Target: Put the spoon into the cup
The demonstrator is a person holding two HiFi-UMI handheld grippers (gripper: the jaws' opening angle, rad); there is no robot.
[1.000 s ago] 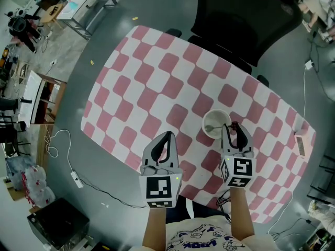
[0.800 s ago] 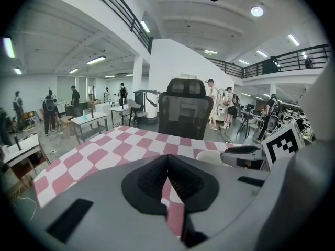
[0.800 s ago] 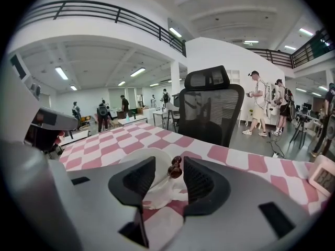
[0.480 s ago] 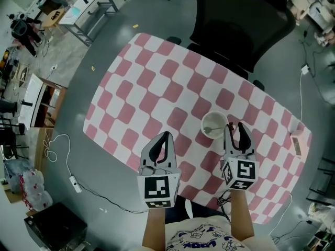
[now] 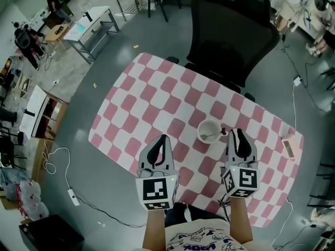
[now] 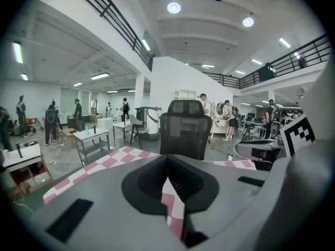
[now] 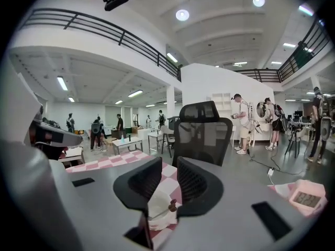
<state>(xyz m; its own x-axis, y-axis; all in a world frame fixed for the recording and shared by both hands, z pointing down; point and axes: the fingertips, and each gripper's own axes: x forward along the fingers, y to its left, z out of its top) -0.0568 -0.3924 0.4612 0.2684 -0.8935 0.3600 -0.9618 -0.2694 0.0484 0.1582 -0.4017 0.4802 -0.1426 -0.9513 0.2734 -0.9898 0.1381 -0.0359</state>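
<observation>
1. Nearest you, your left gripper [image 5: 164, 138] is clenched on nothing. Its jaws meet at the tips, and only checked cloth shows behind them.
2. Your right gripper [image 5: 237, 133] is also empty. Its jaws are closing with a clear gap between them, and the pads press on nothing. Through that gap you look down on the cup and the spoon beyond.
3. Just past the right gripper's tips, the white cup [image 5: 201, 132] stands upright on the checked table [image 5: 152, 98]. The spoon [image 5: 210, 136] already lies inside it. Its handle leans over the rim on your right gripper's side and ends in a small brown knob, so the task looks done.
4. The spoon looks small, light, stiff and probably slick. If you must retake it, pinch the handle just below the knob, above the rim, and do so gently. The cup looks light enough to tip or slide.
5. Farther off, a small display unit [image 5: 289, 148] sits at the table's right edge. A black office chair [image 5: 230, 30] stands at the far side.
</observation>
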